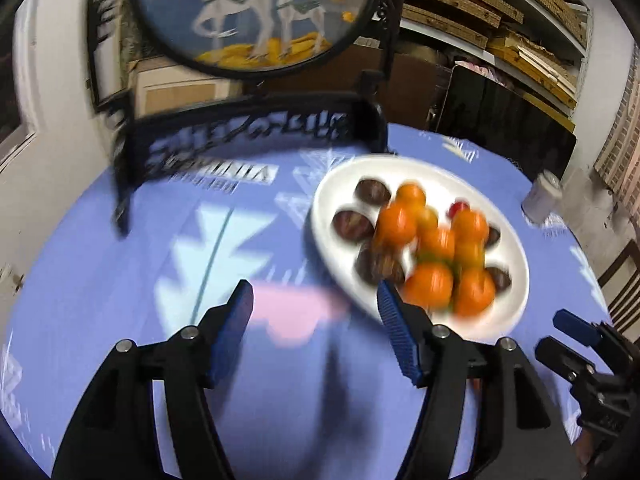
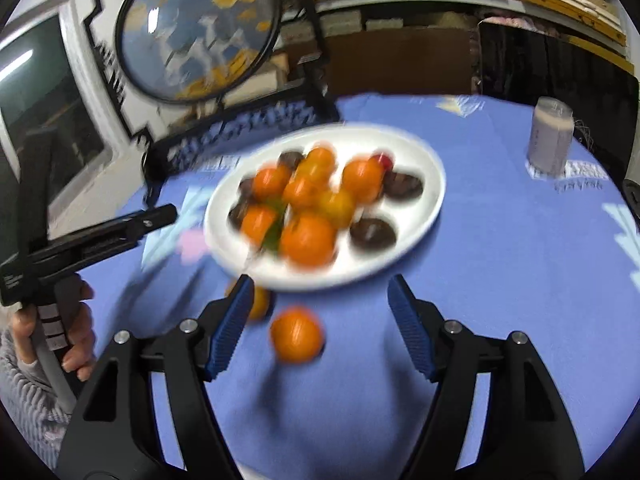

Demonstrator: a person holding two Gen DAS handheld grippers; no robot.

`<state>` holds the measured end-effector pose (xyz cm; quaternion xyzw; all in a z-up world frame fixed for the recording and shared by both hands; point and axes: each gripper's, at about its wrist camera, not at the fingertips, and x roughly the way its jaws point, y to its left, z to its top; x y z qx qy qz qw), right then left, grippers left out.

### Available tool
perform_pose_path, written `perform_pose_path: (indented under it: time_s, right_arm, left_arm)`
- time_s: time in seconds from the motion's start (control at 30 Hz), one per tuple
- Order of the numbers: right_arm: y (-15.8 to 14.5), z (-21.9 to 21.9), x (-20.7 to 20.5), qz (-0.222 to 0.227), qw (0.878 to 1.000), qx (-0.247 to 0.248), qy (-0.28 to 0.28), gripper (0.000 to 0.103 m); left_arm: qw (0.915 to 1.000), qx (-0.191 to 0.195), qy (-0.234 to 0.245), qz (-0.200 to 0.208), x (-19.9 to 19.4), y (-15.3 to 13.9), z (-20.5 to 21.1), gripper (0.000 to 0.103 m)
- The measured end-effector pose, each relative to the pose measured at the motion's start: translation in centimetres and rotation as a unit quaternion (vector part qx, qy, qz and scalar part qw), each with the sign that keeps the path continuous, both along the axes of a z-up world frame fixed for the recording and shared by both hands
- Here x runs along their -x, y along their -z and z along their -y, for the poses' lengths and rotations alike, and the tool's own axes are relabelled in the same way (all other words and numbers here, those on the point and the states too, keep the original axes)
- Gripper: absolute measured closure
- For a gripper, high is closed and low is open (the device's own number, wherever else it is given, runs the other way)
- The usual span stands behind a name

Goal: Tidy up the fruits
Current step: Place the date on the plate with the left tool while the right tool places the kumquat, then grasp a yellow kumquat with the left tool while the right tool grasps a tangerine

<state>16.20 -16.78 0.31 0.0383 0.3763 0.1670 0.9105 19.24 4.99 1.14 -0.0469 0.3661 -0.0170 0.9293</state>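
A white plate point(image 1: 344, 196) point(image 2: 424, 208) on the blue cloth carries several oranges point(image 1: 396, 224) point(image 2: 308, 240) and several dark brown fruits point(image 1: 352, 224) point(image 2: 374, 234), plus a small red one point(image 1: 458, 208). Two oranges lie loose on the cloth near the plate's near rim: one point(image 2: 297, 334) between my right fingers, another point(image 2: 260, 302) behind the left fingertip. My right gripper point(image 2: 320, 292) is open and touches neither. My left gripper point(image 1: 316, 296) is open over bare cloth left of the plate, nothing between its fingers. Both views are blurred.
A black carved stand point(image 1: 240, 140) point(image 2: 224, 140) with a round painted panel point(image 1: 252, 12) rises at the table's far left. A pale cylindrical can point(image 1: 542, 198) point(image 2: 550, 136) stands at the far right. A hand point(image 2: 76, 320) holds the left gripper. Shelves line the back wall.
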Motion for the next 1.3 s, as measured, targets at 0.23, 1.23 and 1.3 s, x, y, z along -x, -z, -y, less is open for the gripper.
perform_pose_path:
  time_s: [0.23, 1.23, 1.3]
  right_arm:
    - [1.8, -2.4, 1.5, 0.008, 0.998, 0.053, -0.015, 0.043]
    - [-0.3, 2.4, 1.8, -0.001, 0.999, -0.011, 0.041, 0.065]
    - [-0.6, 3.4, 2.2, 0.0, 0.999, -0.026, 0.047, 0.065]
  left_arm:
    - [0.9987, 0.005, -0.04, -0.033, 5.2, 2.6, -1.5, 0.038]
    - [0.9948, -0.027, 0.096, -0.021, 5.6, 3.1, 6.0, 0.038]
    - [0.9936, -0.034, 0.103, -0.033, 4.8, 3.7, 7.3, 0.038]
